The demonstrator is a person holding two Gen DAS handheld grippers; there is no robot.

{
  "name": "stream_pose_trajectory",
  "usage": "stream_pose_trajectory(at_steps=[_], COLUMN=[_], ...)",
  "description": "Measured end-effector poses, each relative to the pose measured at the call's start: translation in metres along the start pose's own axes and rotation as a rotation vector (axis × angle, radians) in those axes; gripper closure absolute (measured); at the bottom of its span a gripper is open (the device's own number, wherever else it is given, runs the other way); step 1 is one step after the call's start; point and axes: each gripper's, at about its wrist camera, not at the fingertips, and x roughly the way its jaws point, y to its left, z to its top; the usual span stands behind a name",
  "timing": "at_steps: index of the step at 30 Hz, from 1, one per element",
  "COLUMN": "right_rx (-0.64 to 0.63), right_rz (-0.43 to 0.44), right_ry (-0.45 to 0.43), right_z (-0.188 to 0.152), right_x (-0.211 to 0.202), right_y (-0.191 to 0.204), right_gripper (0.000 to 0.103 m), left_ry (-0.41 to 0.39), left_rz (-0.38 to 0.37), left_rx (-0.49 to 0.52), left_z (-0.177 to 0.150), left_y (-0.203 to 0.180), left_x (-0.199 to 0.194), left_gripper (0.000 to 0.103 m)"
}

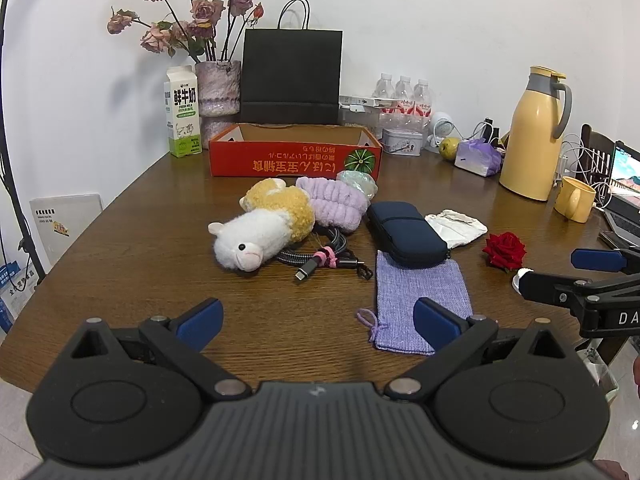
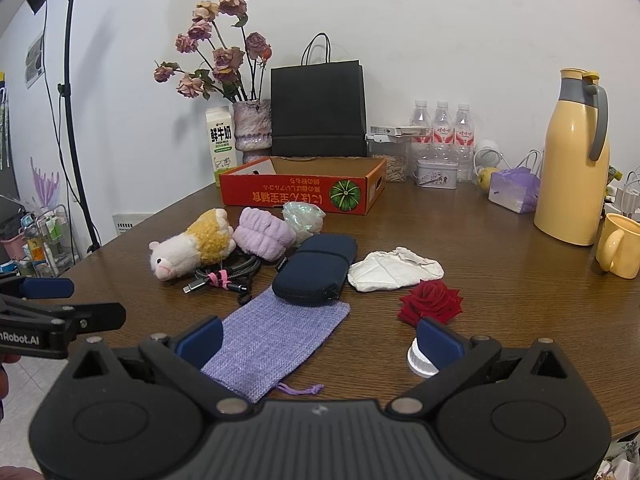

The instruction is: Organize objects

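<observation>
Ahead, we see the wooden table (image 1: pixel 120 240) with bare surface between our jaws and its near edge. Beyond both grippers the red cardboard box (image 1: pixel 294 156) stands open-topped. Nearer lie the plush alpaca (image 1: pixel 260 228), navy case (image 1: pixel 404 236) and lilac pouch (image 1: pixel 420 292). Our left gripper (image 1: pixel 318 318) and right gripper (image 2: pixel 320 338) both gape wide, holding nothing; the red rose (image 2: pixel 432 300) sits just past the right one.

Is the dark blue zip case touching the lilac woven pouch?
Touching. In the right wrist view the dark blue zip case rests on the far end of the lilac woven pouch, overlapping it.
</observation>
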Motion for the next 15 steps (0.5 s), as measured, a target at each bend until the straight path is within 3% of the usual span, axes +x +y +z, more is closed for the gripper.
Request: stream_pose_trajectory(at_steps=[15], right_rx=[-0.002], right_rz=[-0.002], right_ry=[-0.002], right_z=[-0.0010], right_x=[0.0000], right_y=[0.0010], right_gripper=[0.000], left_ry=[0.001], left_rz=[-0.001], left_rx=[-0.001], left_z=[-0.0002], left_y=[0.0004], left_x=[0.0001], left_gripper=[0.000])
